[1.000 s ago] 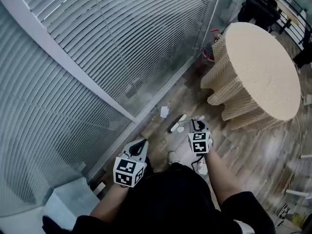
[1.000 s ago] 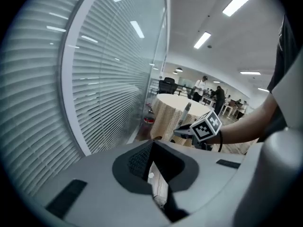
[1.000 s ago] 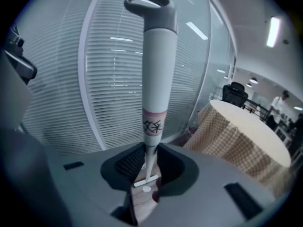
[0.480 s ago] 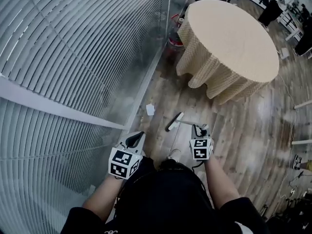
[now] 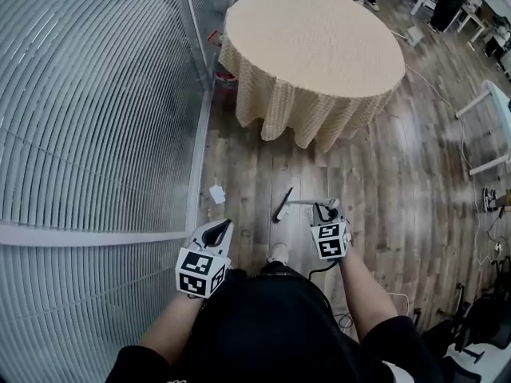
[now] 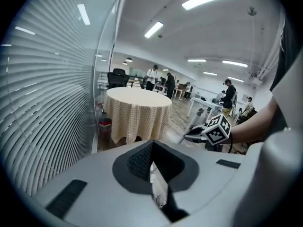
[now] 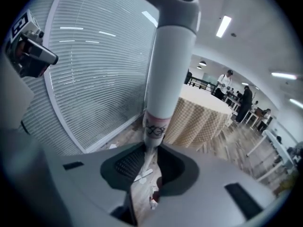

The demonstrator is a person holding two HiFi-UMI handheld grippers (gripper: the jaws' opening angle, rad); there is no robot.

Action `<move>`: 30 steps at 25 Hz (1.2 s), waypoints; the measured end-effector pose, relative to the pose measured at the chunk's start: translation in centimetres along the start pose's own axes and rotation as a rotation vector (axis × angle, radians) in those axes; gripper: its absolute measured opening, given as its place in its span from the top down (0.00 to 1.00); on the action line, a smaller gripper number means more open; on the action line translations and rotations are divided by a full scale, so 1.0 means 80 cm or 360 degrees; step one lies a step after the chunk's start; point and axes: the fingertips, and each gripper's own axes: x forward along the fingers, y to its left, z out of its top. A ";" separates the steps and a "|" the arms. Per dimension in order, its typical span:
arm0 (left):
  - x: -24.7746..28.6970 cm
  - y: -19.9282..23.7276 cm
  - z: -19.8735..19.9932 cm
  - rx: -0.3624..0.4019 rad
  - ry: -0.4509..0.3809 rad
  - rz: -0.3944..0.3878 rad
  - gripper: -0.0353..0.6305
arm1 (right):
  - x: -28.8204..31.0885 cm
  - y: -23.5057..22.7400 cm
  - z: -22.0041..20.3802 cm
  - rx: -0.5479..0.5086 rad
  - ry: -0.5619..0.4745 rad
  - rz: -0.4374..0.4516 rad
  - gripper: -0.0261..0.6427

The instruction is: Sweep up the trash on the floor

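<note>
Head view shows the broom (image 5: pixel 282 206) on the wood floor (image 5: pixel 375 182), just in front of the person's feet and between the two grippers. Its dark brush end lies long and thin on the boards, pointing away from the person and a bit to the right. Its pale handle (image 5: pixel 307 203) leans sideways from the brush over to the right gripper (image 5: pixel 323 210). Right gripper view shows the jaws squeezed tight on that handle (image 7: pixel 168 65), low down by a dark scribble mark, and the stick goes up past the top of the picture. The left gripper (image 6: pixel 154 167) has its jaws almost together (only a thin slit shows) with nothing in them. It hangs near the wall of blinds (image 5: pixel 88 118). A white scrap of paper (image 5: pixel 216 193) lies on the floor near that wall, left of the brush and apart from it. A round table (image 5: pixel 311 38) with a checked cloth stands farther ahead.
</note>
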 end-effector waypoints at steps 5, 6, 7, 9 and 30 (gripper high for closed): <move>0.022 -0.009 0.016 0.0023 0.0000 -0.0044 0.95 | -0.013 -0.038 -0.016 0.0076 0.0026 -0.0070 0.83; 0.025 -0.012 0.017 0.0026 -0.0002 -0.0051 0.95 | -0.015 -0.044 -0.016 0.0080 0.0028 -0.0080 0.83; 0.026 -0.013 0.019 0.0026 -0.0006 -0.0056 0.95 | -0.015 -0.048 -0.016 0.0078 0.0031 -0.0089 0.83; 0.027 -0.014 0.020 0.0020 -0.0014 -0.0058 0.95 | -0.015 -0.053 -0.015 0.0058 0.0037 -0.0098 0.83; -0.133 0.108 -0.067 -0.0262 -0.0120 0.0334 0.95 | 0.028 0.222 0.204 -0.0294 -0.0320 0.0479 0.83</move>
